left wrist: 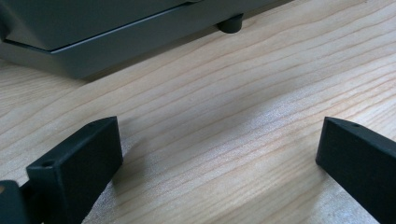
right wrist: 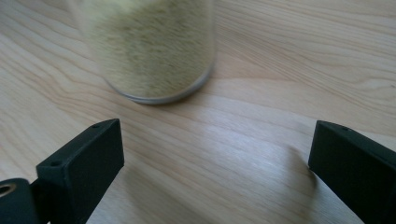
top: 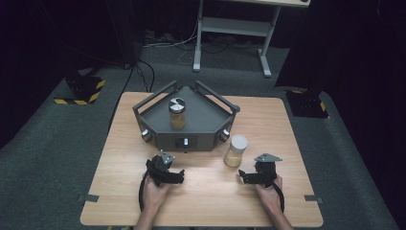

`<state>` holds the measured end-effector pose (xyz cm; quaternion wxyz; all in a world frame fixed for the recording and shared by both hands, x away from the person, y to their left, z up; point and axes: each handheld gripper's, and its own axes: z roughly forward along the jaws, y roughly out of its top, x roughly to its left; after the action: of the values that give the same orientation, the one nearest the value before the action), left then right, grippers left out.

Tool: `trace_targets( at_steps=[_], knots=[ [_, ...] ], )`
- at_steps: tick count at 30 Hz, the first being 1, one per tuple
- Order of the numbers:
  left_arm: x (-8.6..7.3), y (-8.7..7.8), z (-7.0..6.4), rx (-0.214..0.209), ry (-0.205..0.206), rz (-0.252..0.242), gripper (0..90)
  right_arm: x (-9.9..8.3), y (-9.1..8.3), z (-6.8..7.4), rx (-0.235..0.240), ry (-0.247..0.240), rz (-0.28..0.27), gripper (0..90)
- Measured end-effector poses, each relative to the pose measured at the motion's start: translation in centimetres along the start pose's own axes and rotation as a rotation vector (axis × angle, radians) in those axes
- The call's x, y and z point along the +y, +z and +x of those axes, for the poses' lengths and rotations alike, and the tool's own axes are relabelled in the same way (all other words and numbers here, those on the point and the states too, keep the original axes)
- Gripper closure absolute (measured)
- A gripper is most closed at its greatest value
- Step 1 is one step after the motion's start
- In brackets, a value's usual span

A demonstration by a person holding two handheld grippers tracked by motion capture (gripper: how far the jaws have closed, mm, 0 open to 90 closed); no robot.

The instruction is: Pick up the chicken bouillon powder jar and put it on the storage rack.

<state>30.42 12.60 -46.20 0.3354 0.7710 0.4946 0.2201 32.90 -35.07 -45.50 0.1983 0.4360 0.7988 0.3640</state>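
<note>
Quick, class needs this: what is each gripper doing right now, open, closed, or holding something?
Left gripper: open, fingers wide apart over the table, holding nothing.
Right gripper: open, holding nothing; the white-lidded jar stands just ahead, untouched.

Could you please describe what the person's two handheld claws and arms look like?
Both are black. The left claw and right claw each carry a grey three-cornered plate on top and trail a black cable along the bare forearm. In the gripper views, the fingers are blocky black slabs with small screw holes.
</note>
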Motion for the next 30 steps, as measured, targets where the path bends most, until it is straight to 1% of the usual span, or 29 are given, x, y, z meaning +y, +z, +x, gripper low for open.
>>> trace_targets(
  at_steps=[6, 10, 21, 25, 30],
  knots=[
    [0.0, 0.0, 0.0, 0.001, -0.004, -0.002, 0.3, 0.8, 0.0, 0.6, 0.031, -0.019, -0.029, 3.8],
    [0.0, 0.0, 0.0, 0.001, -0.002, 0.000, 0.3, 1.5, 0.1, 1.0, 0.042, -0.019, -0.048, 4.6],
    [0.0, 0.0, 0.0, 0.001, -0.002, -0.001, 0.3, 3.7, 0.4, 1.7, 0.044, -0.031, -0.091, 6.2],
    [0.0, 0.0, 0.0, 0.001, -0.002, -0.001, 0.3, 4.7, 0.7, 1.8, 0.054, -0.041, -0.087, 9.5],
    [0.0, 0.0, 0.0, 0.002, -0.001, 0.000, 0.3, 5.6, 1.2, 2.1, 0.054, -0.049, -0.083, 12.5]
  ],
)
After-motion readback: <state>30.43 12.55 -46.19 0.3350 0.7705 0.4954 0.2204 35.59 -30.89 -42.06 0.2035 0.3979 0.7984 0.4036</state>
